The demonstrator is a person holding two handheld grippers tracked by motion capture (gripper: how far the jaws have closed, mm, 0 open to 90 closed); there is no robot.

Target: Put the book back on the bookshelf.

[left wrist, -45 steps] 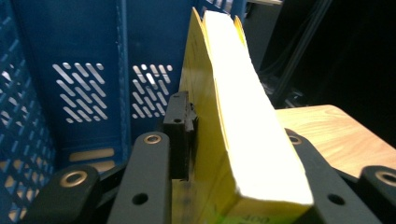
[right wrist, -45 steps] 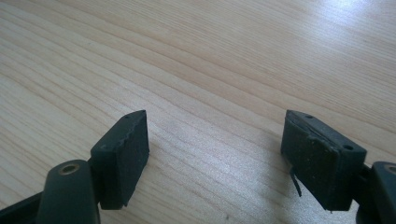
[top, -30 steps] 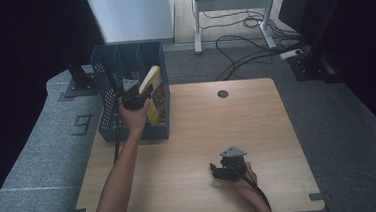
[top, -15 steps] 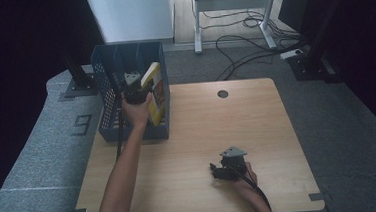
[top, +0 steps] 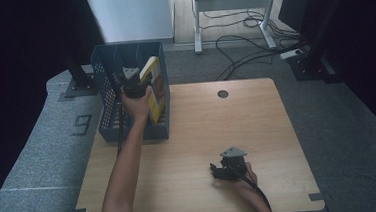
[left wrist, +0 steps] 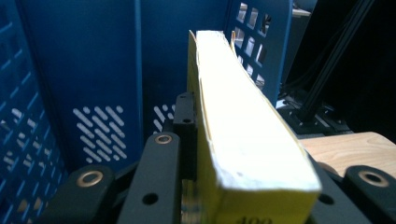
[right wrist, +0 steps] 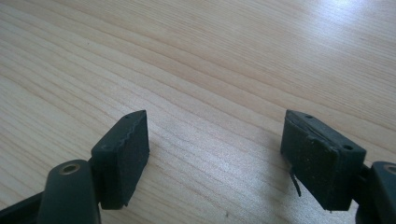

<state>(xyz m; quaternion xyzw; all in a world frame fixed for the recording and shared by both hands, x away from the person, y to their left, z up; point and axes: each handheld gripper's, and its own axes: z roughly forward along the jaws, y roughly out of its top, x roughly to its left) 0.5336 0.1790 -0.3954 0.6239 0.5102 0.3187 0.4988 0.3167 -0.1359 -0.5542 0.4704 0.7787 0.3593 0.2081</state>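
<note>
A thick yellow book (top: pixel 155 85) stands tilted on edge in the right part of a blue perforated basket (top: pixel 127 133) at the table's far left. My left gripper (top: pixel 133 82) is shut on the book. In the left gripper view the book (left wrist: pixel 247 135) fills the gap between the jaws, its page edge facing me, and the left finger (left wrist: pixel 185 123) presses against its cover. My right gripper (top: pixel 214 170) rests near the table's front edge, right of centre. It is open (right wrist: pixel 215 144) over bare wood with nothing between its pads.
The basket's blue walls (left wrist: pixel 88 70) close in around the book. The wooden table (top: pixel 212 129) has a round cable hole (top: pixel 223 94) at the back. Beyond the table are black stand legs (top: pixel 78 76), floor cables (top: pixel 241 42) and a white desk frame (top: pixel 229 3).
My left hand has shifted a little toward the far side of the basket and slightly up, with the book still in its jaws. The right hand has stayed put.
</note>
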